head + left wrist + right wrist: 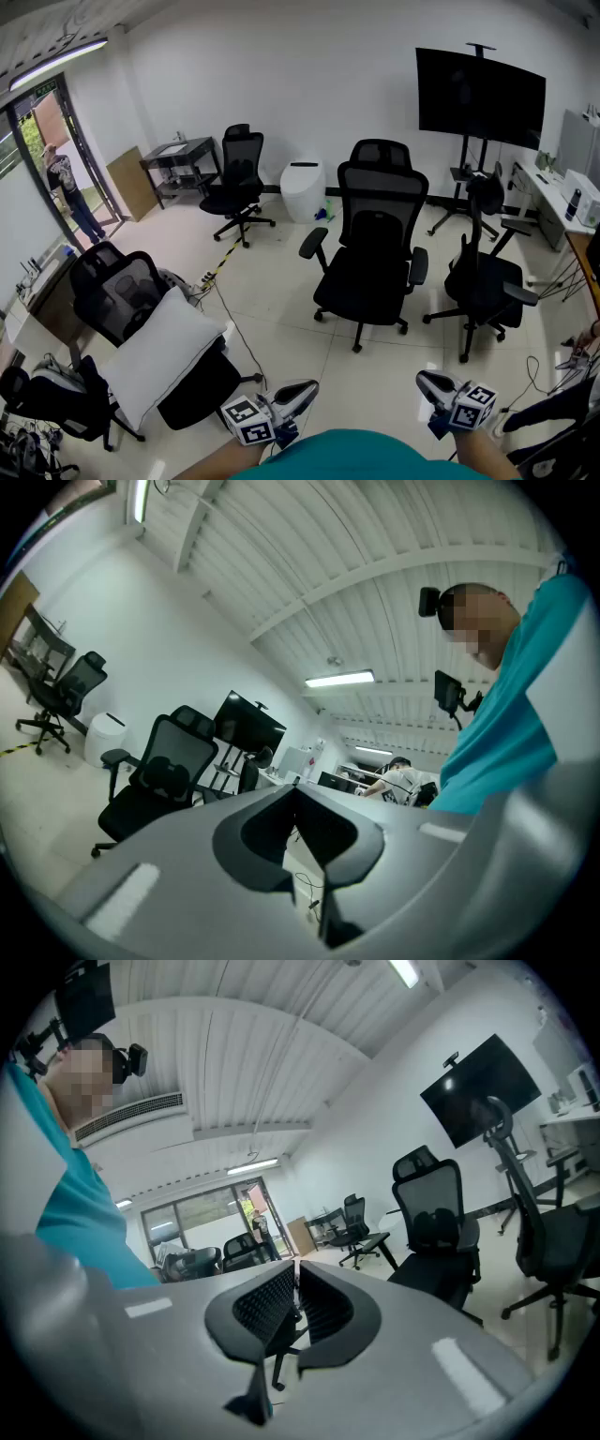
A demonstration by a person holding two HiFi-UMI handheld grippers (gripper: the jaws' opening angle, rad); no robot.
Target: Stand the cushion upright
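Tiled floor [281, 300] ahead open as far as the central office chair [372, 246]. Second office chair [483, 281] stands near it at right. Black cable [239, 339] crosses floor just beside the left chair [117, 291] bearing the cushion [159, 354].

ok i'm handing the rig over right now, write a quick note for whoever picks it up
Left gripper: jaws shut, empty, held low in front of the person.
Right gripper: jaws shut, empty, also low.
Cushion: white, lying slanted across the seat of the black chair at the left; neither gripper touches it.
Done: nothing that shows.
Left: move to the chair, grip the cushion and stand it upright.
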